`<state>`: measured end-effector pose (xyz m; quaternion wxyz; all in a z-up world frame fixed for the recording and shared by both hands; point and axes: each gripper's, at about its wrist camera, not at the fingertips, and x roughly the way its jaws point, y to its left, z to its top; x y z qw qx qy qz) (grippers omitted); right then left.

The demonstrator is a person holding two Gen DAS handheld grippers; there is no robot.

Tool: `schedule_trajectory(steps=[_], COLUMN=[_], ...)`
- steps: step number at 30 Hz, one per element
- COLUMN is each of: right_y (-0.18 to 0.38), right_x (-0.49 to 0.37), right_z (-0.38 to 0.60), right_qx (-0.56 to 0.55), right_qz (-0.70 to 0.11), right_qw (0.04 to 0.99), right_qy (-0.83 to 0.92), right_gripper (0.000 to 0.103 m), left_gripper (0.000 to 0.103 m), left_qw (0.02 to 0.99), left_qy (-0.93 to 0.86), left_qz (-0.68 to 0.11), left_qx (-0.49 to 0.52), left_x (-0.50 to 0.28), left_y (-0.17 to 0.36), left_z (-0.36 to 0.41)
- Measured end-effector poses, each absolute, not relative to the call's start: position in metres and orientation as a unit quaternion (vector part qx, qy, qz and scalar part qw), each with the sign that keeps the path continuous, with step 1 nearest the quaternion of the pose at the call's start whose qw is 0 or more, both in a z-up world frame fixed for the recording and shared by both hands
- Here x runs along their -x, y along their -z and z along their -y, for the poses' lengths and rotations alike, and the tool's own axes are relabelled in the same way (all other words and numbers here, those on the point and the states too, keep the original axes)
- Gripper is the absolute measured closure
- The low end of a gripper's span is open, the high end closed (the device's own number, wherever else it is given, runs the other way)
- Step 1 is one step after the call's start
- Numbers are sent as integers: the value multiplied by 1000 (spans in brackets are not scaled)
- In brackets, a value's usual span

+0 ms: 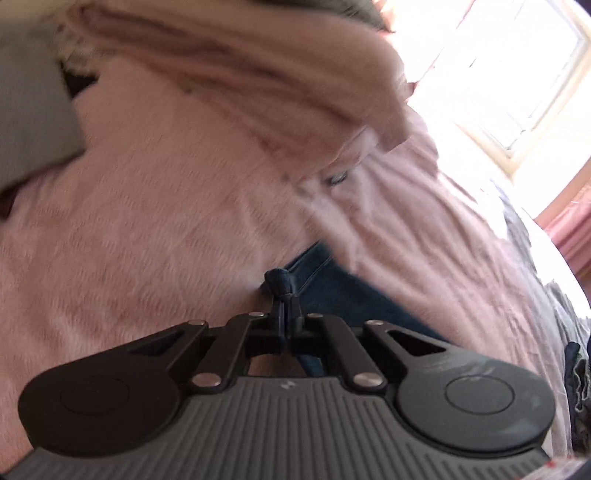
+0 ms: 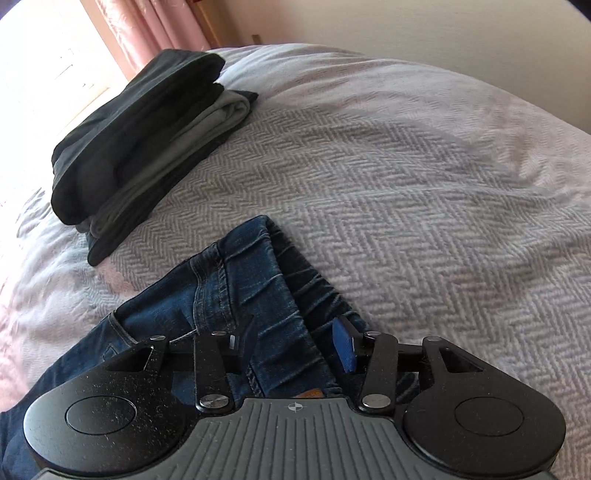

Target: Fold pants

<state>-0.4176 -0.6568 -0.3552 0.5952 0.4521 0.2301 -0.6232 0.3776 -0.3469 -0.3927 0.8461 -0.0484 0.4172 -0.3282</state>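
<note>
Left claw [image 1: 285, 301] pinches jeans [image 2: 236, 280]; right claw [image 2: 295, 339] gapes.

Left gripper [image 1: 285, 300] fingers pinched together; right gripper [image 2: 295, 338] fingers spread wide.

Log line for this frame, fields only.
left gripper: shut on jeans | right gripper: open over waistband | folded stack: on bedspread

The jeans [image 2: 236, 291] lie on the bedspread [image 2: 424, 177], under the right gripper [image 2: 295, 336]; a stack of folded clothes [image 2: 147, 140] sits beyond them to the left, near the curtain [image 2: 147, 22]; the left gripper [image 1: 285, 301] pinches a jeans corner.
</note>
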Motion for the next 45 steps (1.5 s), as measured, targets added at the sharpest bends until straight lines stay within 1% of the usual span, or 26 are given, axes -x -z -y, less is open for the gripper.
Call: schedule_trajectory(steps=[2, 4, 5, 6, 9, 10, 12, 13, 14, 17, 20, 23, 28, 32, 36, 41, 45], right_y=[351, 347, 345, 345, 344, 343, 337, 333, 329, 322, 325, 333, 331, 333, 349, 383, 402], right_x=[421, 424, 426, 428, 431, 432, 432, 432, 432, 431, 422, 415, 420, 428, 448, 475, 484], right_z=[653, 648, 645, 642, 630, 626, 615, 609, 603, 582, 560, 541, 537, 568, 608, 662, 695], right_qx=[-446, -439, -439, -440, -452, -457, -458, -453, -446, -433, -430, -439, -424, -399, -398, -434, -463], right_qz=[-228, -224, -222, -218, -210, -208, -208, -211, -215, -228, -249, -269, -252, -266, -275, -262, -247], right_qw=[594, 590, 589, 587, 579, 579, 583, 589, 593, 603, 612, 607, 658, 695, 722, 760, 794], right_qy=[630, 639, 642, 644, 645, 643, 638, 636, 634, 629, 616, 605, 569, 535, 494, 407, 306], right_gripper=[61, 61, 61, 61, 61, 61, 61, 61, 61, 61, 61, 61, 61, 61, 61, 61, 62], left_gripper=[103, 101, 101, 100, 92, 89, 85, 74, 71, 72, 72, 72, 72, 71, 71, 68, 68], left_qw=[864, 866, 867, 865, 840, 844, 856, 860, 865, 868, 848, 814, 772, 763, 771, 788, 790], left_qy=[354, 373, 373, 360, 321, 315, 298, 289, 273, 230, 254, 302, 363, 366, 347, 313, 288], left_qz=[-355, -329, -331, -348, -416, -410, -398, -400, -403, -432, -462, -490, -512, -531, -532, -530, -541], left_qx=[42, 36, 9, -30, -134, -144, -137, -128, -120, -82, -57, -75, -99, -52, -39, -9, 2], left_x=[-377, -382, -383, -384, -390, -387, -386, -389, -395, -409, -399, -357, -273, -225, -171, -96, -46], left_y=[366, 358, 364, 377, 427, 433, 427, 423, 418, 404, 392, 386, 377, 371, 361, 352, 351], left_z=[348, 349, 354, 361, 374, 371, 364, 360, 352, 327, 305, 289, 276, 271, 273, 271, 274])
